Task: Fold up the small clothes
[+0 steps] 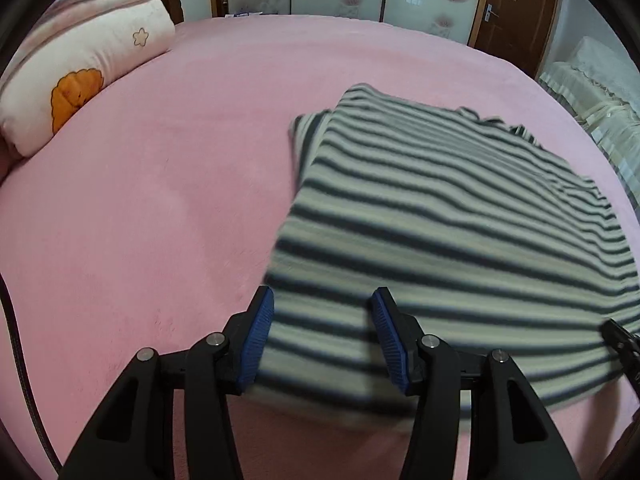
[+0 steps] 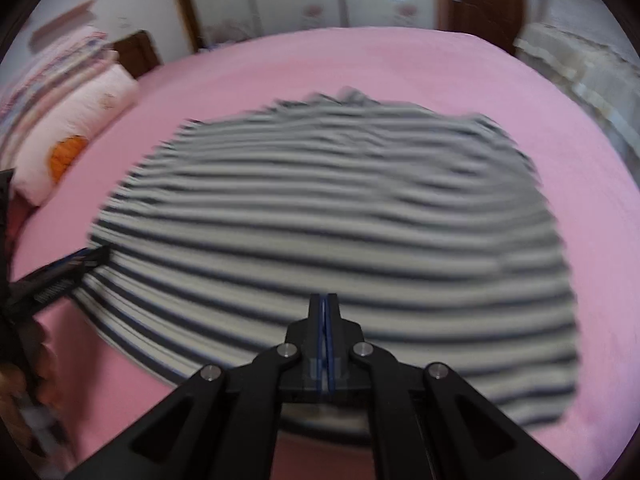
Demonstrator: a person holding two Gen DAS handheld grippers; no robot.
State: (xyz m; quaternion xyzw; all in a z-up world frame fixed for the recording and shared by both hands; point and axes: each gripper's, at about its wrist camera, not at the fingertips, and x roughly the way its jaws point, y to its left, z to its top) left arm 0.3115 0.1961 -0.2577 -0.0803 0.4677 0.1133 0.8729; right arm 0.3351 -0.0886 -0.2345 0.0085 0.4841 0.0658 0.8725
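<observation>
Striped garment (image 1: 460, 216) on the pink bed (image 1: 160, 200), seen from both wrist cameras. The garment lies spread ahead of both tools, its stripes running crosswise to the fingers; its long axis appears to run away from the left hand-held gripper (image 1: 322, 312) toward the far right, where a crumpled edge, possibly the collar, points at the far side of the bed. A second layer shows along the far-left edge in the left view, so at least one fold seems already made. Further folds appear to remain, since the piece is broad and loosely laid.

The left hand-held gripper is released, its blue pads (image 1: 260, 340) wide apart and straddling the garment's near-left corner, with cloth between them but not pinched. The right hand-held gripper (image 2: 325, 300) is clenched, fingers pressed together over the near edge; whether cloth is caught between them cannot be told, as the view is blurred. A pillow (image 1: 84, 84) lies well apart, far left of both tools.
</observation>
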